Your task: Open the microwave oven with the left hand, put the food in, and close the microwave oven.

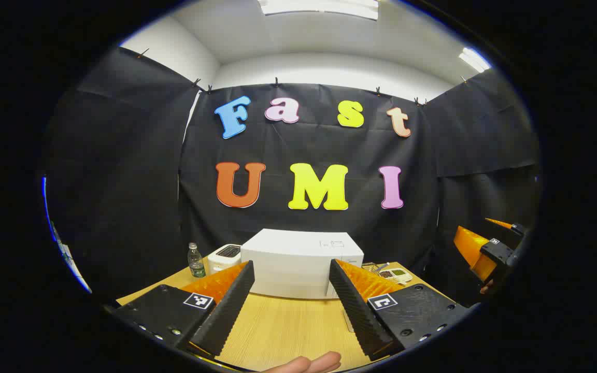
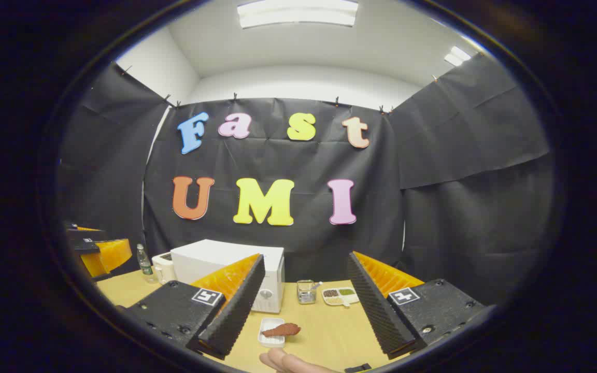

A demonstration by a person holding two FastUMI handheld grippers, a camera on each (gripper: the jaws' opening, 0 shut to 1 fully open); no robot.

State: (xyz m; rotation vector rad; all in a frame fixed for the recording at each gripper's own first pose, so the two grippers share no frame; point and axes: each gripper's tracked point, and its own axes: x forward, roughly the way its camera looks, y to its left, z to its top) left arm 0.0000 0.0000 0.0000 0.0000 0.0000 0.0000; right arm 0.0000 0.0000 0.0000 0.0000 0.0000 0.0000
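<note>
The wooden table (image 1: 278, 331) spans the lower part of both views, pale and bare toward the near edge. On it, toward the back wall, stands the white microwave oven (image 1: 298, 261), its door closed; in the left gripper view it sits straight ahead between the fingers, and in the right gripper view it stands left of centre, partly behind the left finger.

The left gripper (image 1: 290, 300) hovers above the table facing the oven, its black ribbed fingers spread wide with nothing between them. The right gripper (image 2: 301, 303) is likewise spread wide and empty above the table; it also appears at the right edge of the left gripper view as an orange and black shape.

Just left of the oven sits a white toaster (image 1: 224, 255), and beside that a clear water bottle (image 1: 195, 260) with a green label. Right of the oven lie a divided snack tray (image 2: 341, 296) and a small glass jar (image 2: 306, 291).

The food (image 2: 282, 329), a reddish-brown piece, lies on a small white dish (image 2: 271, 334) in front of the oven, on the near part of the table, between the right gripper's fingers and below them. A fingertip (image 2: 283, 360) shows at the bottom edge.
</note>
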